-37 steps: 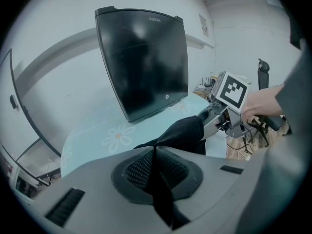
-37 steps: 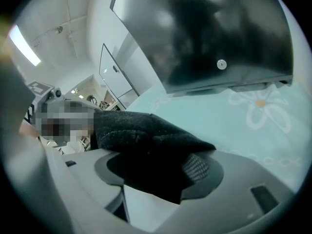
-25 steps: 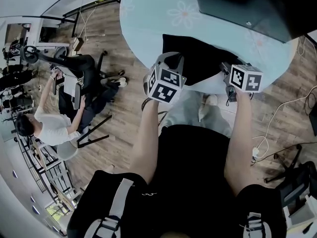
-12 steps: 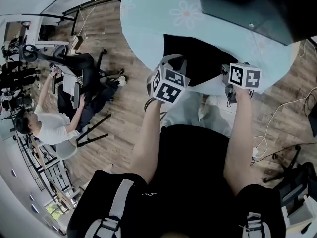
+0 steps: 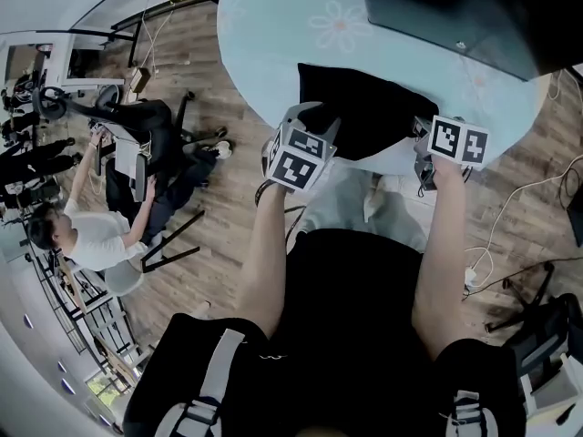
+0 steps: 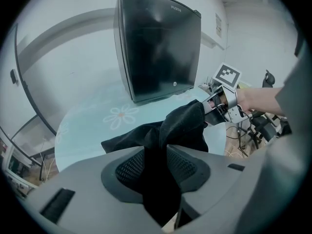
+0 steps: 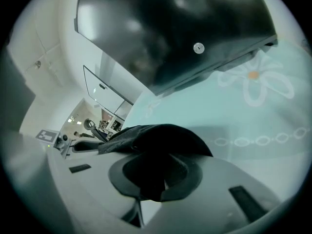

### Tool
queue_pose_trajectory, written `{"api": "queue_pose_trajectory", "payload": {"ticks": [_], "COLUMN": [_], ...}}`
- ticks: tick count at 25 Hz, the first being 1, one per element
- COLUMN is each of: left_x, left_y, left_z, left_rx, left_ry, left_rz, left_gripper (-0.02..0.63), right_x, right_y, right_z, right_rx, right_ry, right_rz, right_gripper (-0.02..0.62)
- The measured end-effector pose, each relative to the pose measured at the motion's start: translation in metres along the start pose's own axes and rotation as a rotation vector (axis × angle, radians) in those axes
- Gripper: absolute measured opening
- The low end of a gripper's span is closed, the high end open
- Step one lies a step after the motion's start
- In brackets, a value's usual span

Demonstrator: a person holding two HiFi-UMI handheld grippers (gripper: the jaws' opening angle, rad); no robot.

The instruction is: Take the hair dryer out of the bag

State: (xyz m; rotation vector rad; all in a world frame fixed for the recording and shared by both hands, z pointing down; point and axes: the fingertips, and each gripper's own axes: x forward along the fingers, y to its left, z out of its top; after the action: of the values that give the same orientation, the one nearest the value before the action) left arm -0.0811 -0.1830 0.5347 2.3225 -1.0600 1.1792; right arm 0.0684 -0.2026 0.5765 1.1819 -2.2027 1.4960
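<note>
Both grippers sit at opposite ends of the soft black bag (image 5: 364, 107), which lies crosswise on the near rim of the table (image 5: 273, 35), upper centre of the head view. The right gripper (image 7: 156, 174) has just been closing and pinches its cloth. The left gripper (image 6: 156, 165) has just been opening, with cloth loose between its jaws. No hair dryer shows; it is probably inside the bag.

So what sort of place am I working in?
Probably an open office or lab: swivel chairs, a seated person nearby, and loose cables across the wood floor.
</note>
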Motion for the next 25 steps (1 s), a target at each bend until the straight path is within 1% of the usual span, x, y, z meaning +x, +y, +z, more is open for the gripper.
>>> {"api": "queue_pose_trajectory", "payload": {"ticks": [2, 6, 11, 16, 18, 19, 20, 21, 25], "left_x": [-0.005, -0.013, -0.029, -0.034, -0.030, -0.028, -0.027, -0.025, -0.025], "left_y": [0.000, 0.006, 0.017, 0.014, 0.012, 0.014, 0.015, 0.017, 0.027], "left_z": [-0.008, -0.035, -0.070, -0.111, -0.121, -0.125, -0.129, -0.131, -0.129], "left_rx": [-0.020, -0.043, -0.136, -0.184, -0.199, -0.197, -0.191, -0.185, -0.182], "left_ry": [0.010, 0.061, 0.095, 0.186, 0.202, 0.206, 0.207, 0.203, 0.181], "left_rz": [-0.020, -0.019, -0.026, -0.051, -0.031, -0.005, 0.022, 0.040, 0.091], "left_gripper": [0.176, 0.187, 0.190, 0.193, 0.192, 0.171, 0.063, 0.020, 0.017], "right_x": [-0.001, -0.002, -0.003, -0.004, -0.005, -0.005, -0.006, -0.006, -0.008], "right_y": [0.001, 0.002, 0.002, 0.003, 0.002, 0.002, 0.002, 0.002, 0.005], "right_z": [0.000, 0.001, 0.002, 0.003, 0.003, 0.003, 0.004, 0.004, 0.009], "right_rx": [0.007, 0.018, 0.032, 0.036, 0.042, 0.044, 0.047, 0.051, 0.067], "right_ry": [-0.003, -0.007, -0.018, -0.017, -0.021, -0.023, -0.027, -0.034, -0.072], "right_rz": [0.013, 0.024, 0.027, 0.023, 0.023, 0.023, 0.024, 0.027, 0.042], "right_gripper": [0.032, 0.031, 0.031, 0.031, 0.031, 0.031, 0.030, 0.029, 0.028]}}
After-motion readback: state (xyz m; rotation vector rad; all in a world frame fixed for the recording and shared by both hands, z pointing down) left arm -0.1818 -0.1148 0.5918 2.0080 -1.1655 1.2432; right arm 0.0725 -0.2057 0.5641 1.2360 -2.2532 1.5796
